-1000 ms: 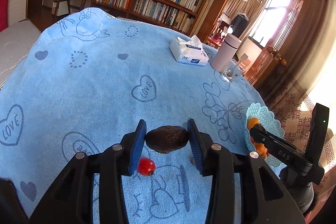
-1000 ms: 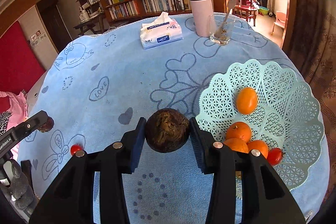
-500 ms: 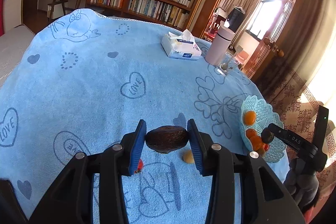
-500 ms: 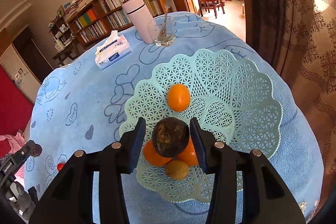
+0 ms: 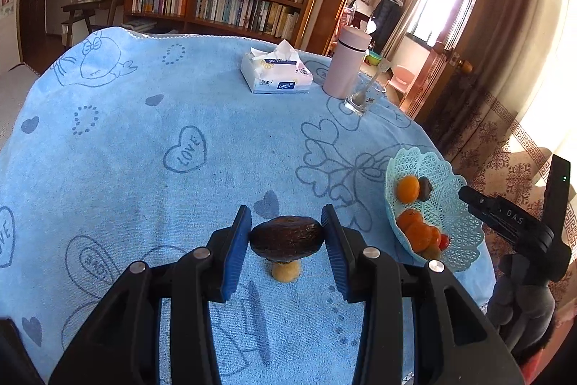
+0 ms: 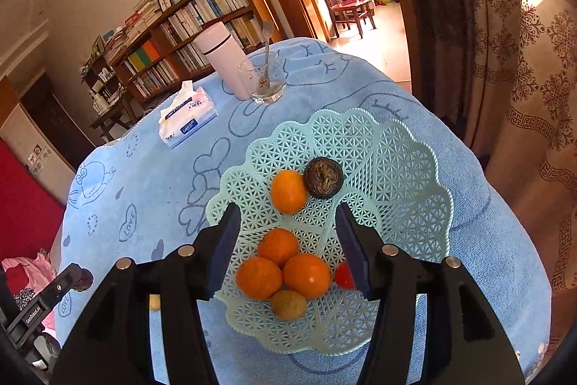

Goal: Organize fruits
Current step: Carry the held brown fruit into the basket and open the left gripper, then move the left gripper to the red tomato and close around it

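On the left, our left gripper [image 5: 286,240] is squeezing a dark brown fruit [image 5: 286,238] between its blue pads [image 5: 236,249]. We hold it up over the blue cloth [image 5: 144,168] so we can carry it. It looks wide and a bit flat, so the pads press on its two ends. That way it should not slip out.

Just under it, a small yellow fruit [image 5: 285,271] sits on the cloth. We think it still needs picking up.

Farther right is the green basket [image 6: 414,175]. That is where the fruits go, so they stay together and do not roll off the table. Inside, near us, four oranges [image 6: 277,246] and a small tan fruit [image 6: 287,305] are bunched up, with a red tomato [image 6: 342,276] beside them. On the far side, one orange touches a round dark fruit [image 6: 322,177].

Our right gripper [image 6: 288,251] hangs over the basket with its jaws wide apart and nothing in them. We think it has no more to do here.

Far off, the tissue pack [image 5: 276,74], pink bottle [image 5: 346,60] and glass [image 5: 362,96] stand out of the way.
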A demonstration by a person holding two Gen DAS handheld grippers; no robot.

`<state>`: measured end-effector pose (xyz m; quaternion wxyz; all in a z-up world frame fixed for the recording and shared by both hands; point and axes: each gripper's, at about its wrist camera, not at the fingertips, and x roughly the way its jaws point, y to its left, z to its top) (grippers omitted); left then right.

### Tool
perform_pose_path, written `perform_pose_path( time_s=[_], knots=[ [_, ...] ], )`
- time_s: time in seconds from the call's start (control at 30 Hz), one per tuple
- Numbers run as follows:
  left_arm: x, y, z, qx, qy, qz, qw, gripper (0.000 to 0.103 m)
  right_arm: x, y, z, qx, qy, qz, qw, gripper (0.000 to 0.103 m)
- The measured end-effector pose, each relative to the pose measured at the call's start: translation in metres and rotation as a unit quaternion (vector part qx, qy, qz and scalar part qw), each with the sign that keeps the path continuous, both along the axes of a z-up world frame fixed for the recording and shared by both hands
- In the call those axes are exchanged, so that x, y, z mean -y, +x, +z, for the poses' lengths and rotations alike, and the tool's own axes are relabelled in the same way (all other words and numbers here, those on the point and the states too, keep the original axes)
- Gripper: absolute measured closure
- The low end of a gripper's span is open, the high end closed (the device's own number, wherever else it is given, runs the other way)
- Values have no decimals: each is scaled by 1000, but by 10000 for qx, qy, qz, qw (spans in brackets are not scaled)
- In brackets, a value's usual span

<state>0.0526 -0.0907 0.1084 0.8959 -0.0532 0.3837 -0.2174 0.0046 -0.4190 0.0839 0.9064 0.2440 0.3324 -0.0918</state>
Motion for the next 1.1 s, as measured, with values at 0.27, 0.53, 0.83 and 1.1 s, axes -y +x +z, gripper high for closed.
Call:
perform_pose_path(
  time_s=[0.27, 0.53, 0.83, 1.1],
  knots=[
    [52, 2, -2, -83, 177, -488, 9986, 62, 15, -5, 11, 208, 102, -129, 9996, 40],
    [111, 4, -8, -214, 239, -1039, 9941, 62, 31, -11, 20, 372, 197, -231, 9988, 40],
    [149, 2, 4, 3, -61, -1397, 9902, 40, 34, -12, 19, 351, 279, -210, 9988, 40],
    [116, 9, 2, -63, 3, -867, 9962, 39, 27, -12, 18, 357, 244, -187, 9989, 40]
  ],
)
